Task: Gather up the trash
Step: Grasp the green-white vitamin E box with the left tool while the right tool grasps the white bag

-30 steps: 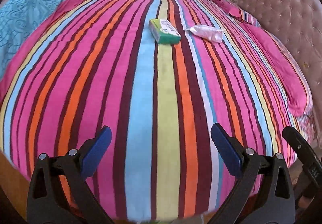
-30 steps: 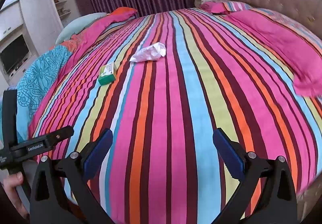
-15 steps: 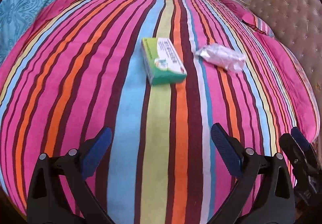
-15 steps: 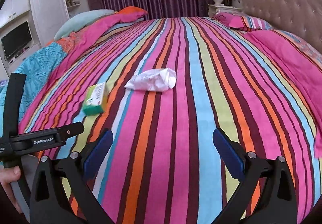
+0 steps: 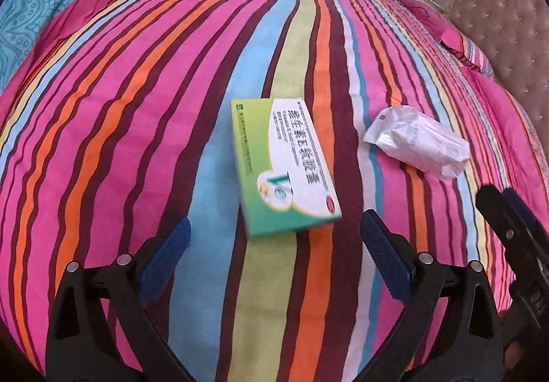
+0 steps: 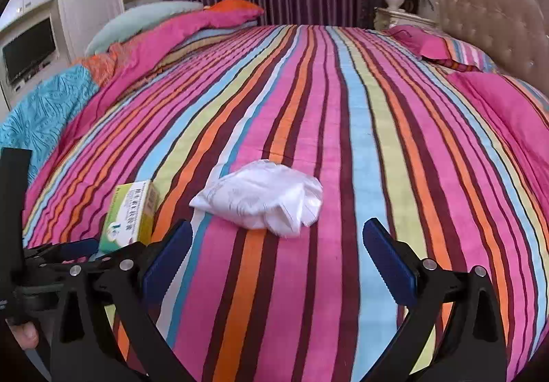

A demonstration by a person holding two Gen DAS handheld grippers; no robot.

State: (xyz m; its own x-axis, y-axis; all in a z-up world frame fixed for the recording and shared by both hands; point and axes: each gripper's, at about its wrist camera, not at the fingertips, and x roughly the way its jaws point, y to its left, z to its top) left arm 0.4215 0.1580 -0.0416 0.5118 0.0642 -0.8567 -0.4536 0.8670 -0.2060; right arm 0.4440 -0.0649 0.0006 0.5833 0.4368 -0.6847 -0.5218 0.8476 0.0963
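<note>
Striped bedspread [image 5: 137,128] carries a box [image 5: 281,166], long axis pointing away, just ahead of the spread left gripper [image 5: 272,255]; the right gripper [image 6: 274,255], also spread, faces the wrapper [image 6: 264,198].

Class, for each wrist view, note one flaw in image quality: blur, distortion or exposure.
Left wrist view: print on the green box is motion-smeared, and the striped bedspread bulges from fisheye distortion. Right wrist view: the white wrapper looks overexposed; the headboard is washed out.
</note>
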